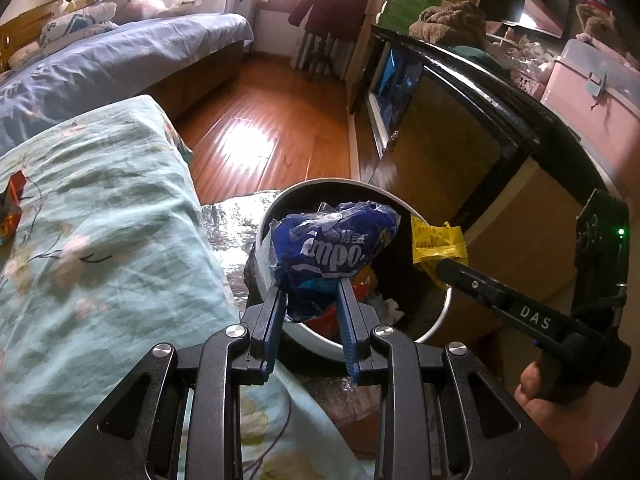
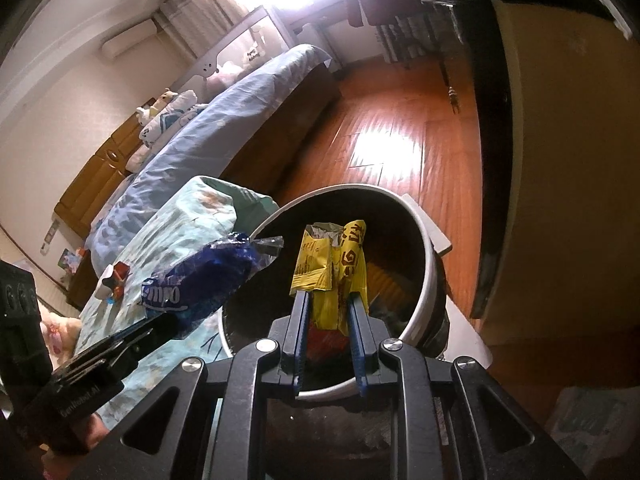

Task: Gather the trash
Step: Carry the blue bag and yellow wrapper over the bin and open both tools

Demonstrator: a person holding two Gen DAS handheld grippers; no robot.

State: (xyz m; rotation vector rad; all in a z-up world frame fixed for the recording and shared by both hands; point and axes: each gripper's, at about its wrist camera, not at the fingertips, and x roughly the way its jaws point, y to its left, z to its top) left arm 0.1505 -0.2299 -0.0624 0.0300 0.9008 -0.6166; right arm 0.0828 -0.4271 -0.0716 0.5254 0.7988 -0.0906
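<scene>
1. Pinching a crumpled blue plastic wrapper [image 1: 334,254], the left gripper [image 1: 310,292] has its blue fingers [image 1: 347,312] nearly together, with the film bunched between the pads and bulging beyond the tips.
2. Clamped on a yellow snack packet [image 2: 332,276], the right gripper [image 2: 329,300] stands narrow too; the packet sticks up past its fingertips, torn end uppermost.
3. Both pieces look light, soft and crackly, so they should crush instead of resisting; slick film may slide, and a pinch across a bunched fold seems safer than one on a single loose edge.
4. Just beyond and below both sets of fingertips sits the round white trash bin [image 1: 424,330], already holding scraps; each wrapper hangs over its mouth.
5. Left of the left fingers, a red wrapper [image 1: 12,208] lies on the floral bedding [image 1: 100,208], likely still to collect.
</scene>
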